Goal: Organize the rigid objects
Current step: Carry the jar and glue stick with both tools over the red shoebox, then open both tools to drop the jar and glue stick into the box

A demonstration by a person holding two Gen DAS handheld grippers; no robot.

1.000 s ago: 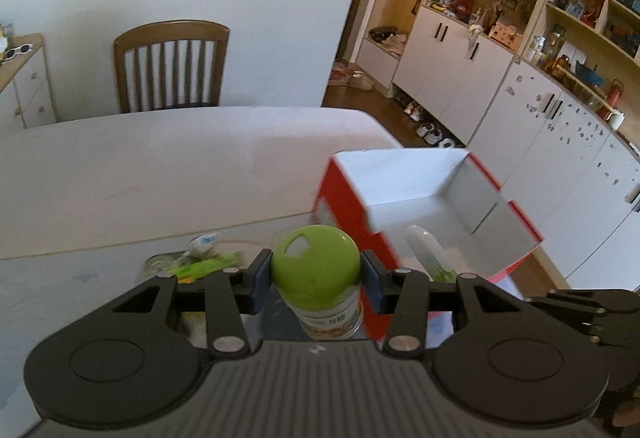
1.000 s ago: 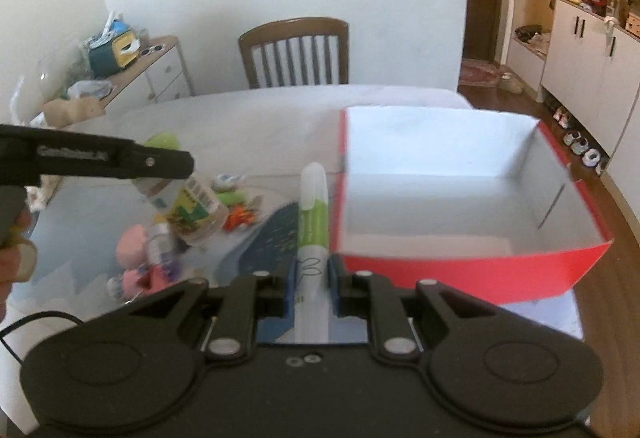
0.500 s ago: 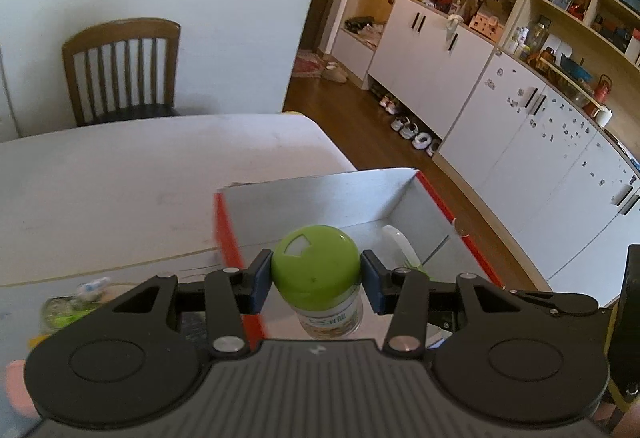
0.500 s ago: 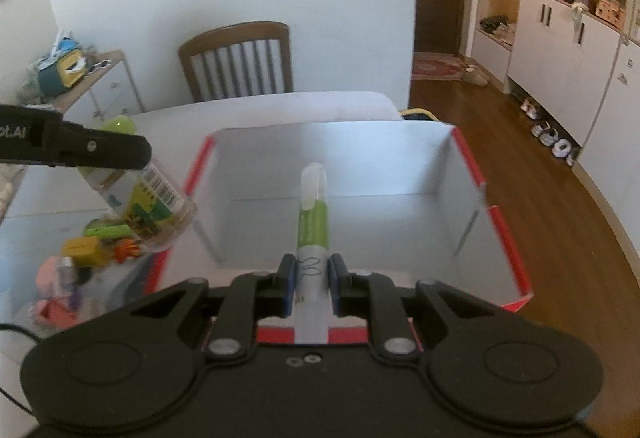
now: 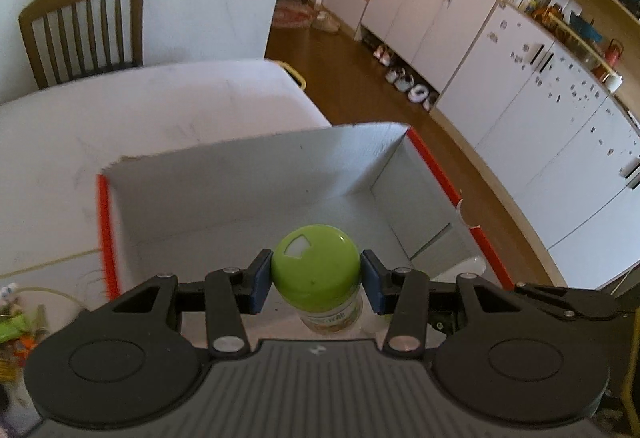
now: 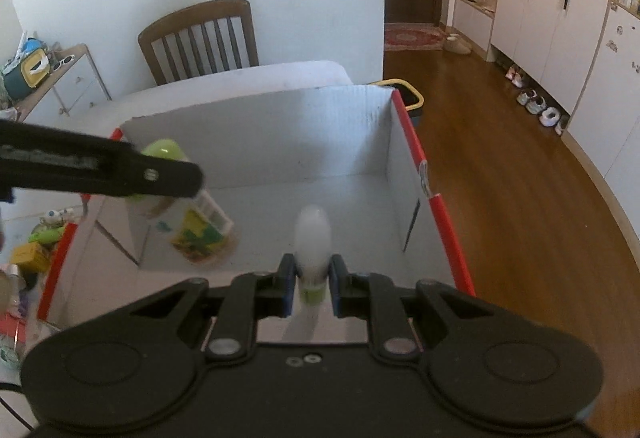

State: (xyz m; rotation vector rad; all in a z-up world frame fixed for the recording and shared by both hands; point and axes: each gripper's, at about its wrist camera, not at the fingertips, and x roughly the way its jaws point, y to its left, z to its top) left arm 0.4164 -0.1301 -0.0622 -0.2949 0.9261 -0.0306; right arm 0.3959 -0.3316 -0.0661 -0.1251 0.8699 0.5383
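My left gripper is shut on a green-capped jar and holds it above the inside of the red-and-white cardboard box. In the right wrist view the same jar hangs tilted inside the box, under my left gripper's finger. My right gripper is shut on a white and green tube, its cap pointing forward over the box floor. The right gripper's finger shows at the right edge of the left wrist view.
The box sits on a white table near its right edge. Several small toys and packets lie left of the box. A wooden chair stands behind the table. Wood floor and white cabinets are to the right.
Both grippers have moved right from the clutter to over the box, each still holding its object. The jar and the tube now hang inside the box's rim.
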